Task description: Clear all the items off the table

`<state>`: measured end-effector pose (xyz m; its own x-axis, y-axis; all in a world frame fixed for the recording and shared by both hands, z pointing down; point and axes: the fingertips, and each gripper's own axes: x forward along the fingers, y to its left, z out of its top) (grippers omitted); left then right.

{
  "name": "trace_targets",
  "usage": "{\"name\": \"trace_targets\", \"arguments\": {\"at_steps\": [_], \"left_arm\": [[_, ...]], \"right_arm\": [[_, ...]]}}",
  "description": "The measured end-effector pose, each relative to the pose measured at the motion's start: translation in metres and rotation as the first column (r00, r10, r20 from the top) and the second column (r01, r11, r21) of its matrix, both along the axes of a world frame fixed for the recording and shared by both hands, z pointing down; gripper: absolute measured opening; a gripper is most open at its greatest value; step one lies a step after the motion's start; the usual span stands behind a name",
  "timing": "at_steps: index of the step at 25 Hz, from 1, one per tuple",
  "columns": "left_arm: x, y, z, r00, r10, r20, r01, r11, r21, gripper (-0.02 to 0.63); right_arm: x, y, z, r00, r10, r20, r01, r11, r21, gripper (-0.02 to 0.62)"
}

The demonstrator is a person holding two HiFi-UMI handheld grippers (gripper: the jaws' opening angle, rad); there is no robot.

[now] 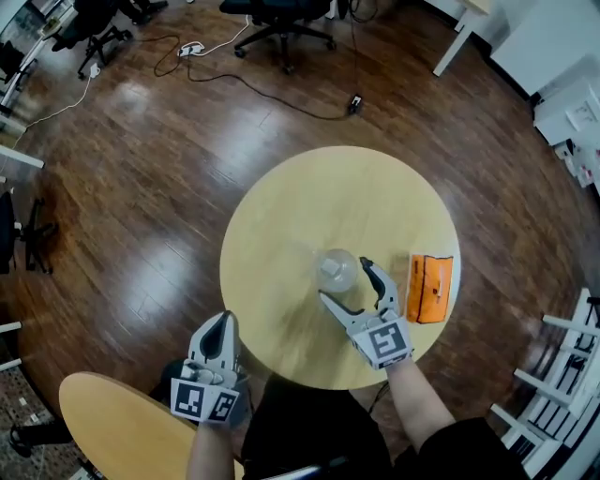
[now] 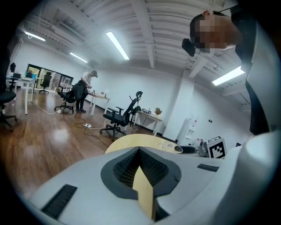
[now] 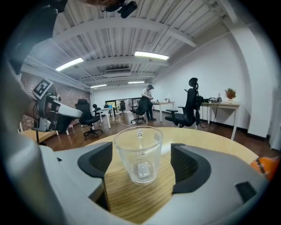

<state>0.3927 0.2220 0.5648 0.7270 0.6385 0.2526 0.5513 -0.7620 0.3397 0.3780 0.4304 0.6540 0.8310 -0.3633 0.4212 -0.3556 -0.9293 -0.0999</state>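
A clear glass cup (image 1: 336,270) stands upright near the middle of the round light-wood table (image 1: 309,202). My right gripper (image 1: 344,280) is open, with one finger on each side of the cup. In the right gripper view the cup (image 3: 138,151) sits between the dark pads (image 3: 186,163) with a gap on both sides. An orange flat packet (image 1: 431,288) lies on the table to the right of that gripper. My left gripper (image 1: 221,323) hangs off the table's near left edge; its jaws (image 2: 140,151) are shut on nothing.
A second wooden tabletop (image 1: 122,422) sits at the lower left, next to the left gripper. Dark wood floor surrounds the table. Office chairs (image 1: 281,23) and cables (image 1: 253,89) lie at the far side. White racks (image 1: 562,375) stand to the right.
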Motion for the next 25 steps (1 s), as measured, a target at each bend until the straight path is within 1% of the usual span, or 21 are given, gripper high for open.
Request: {"name": "trace_targets", "arguments": {"at_steps": [3, 5, 7, 10, 12, 14, 15, 18, 22, 25], "left_arm": [[0.012, 0.006, 0.011, 1.0, 0.009, 0.008, -0.009, 1.0, 0.001, -0.008], [0.016, 0.011, 0.016, 1.0, 0.019, 0.011, -0.019, 1.0, -0.002, -0.008], [0.018, 0.013, 0.019, 1.0, 0.023, 0.012, -0.023, 1.0, -0.012, -0.008], [0.016, 0.012, 0.022, 0.999, 0.026, 0.022, -0.025, 0.999, -0.022, -0.008], [0.012, 0.008, 0.024, 0.999, 0.03, 0.032, -0.03, 0.999, -0.014, -0.008], [0.01, 0.001, 0.027, 0.999, 0.031, 0.043, -0.031, 1.0, 0.0, -0.008], [0.009, -0.003, 0.029, 0.998, 0.029, 0.049, -0.029, 1.0, 0.006, -0.008], [0.006, -0.01, 0.033, 0.998, 0.022, 0.061, -0.023, 1.0, 0.015, -0.008], [0.002, -0.014, 0.036, 0.997, 0.022, 0.077, -0.023, 1.0, 0.01, -0.008], [-0.001, -0.017, 0.037, 0.997, 0.013, 0.081, -0.015, 1.0, 0.025, -0.008]], "right_arm": [[0.01, -0.005, 0.007, 1.0, 0.0, -0.013, 0.001, 1.0, 0.011, 0.425], [0.016, -0.008, 0.01, 1.0, 0.0, -0.027, 0.001, 1.0, 0.024, 0.448], [0.022, -0.012, 0.011, 0.999, 0.008, -0.047, -0.007, 0.999, 0.035, 0.447], [0.03, -0.013, 0.014, 0.997, 0.038, -0.068, -0.034, 0.998, 0.054, 0.446], [0.033, -0.013, 0.014, 0.996, 0.048, -0.08, -0.043, 0.997, 0.058, 0.446], [0.033, -0.016, 0.014, 0.994, 0.047, -0.094, -0.042, 0.998, 0.056, 0.443], [0.033, -0.018, 0.013, 0.994, 0.049, -0.099, -0.044, 0.997, 0.058, 0.414], [0.033, -0.018, 0.013, 0.992, 0.06, -0.106, -0.053, 0.996, 0.067, 0.413], [0.034, -0.017, 0.013, 0.992, 0.054, -0.116, -0.048, 0.997, 0.056, 0.408], [0.033, -0.015, 0.011, 0.991, 0.059, -0.118, -0.05, 0.996, 0.076, 0.405]]}}
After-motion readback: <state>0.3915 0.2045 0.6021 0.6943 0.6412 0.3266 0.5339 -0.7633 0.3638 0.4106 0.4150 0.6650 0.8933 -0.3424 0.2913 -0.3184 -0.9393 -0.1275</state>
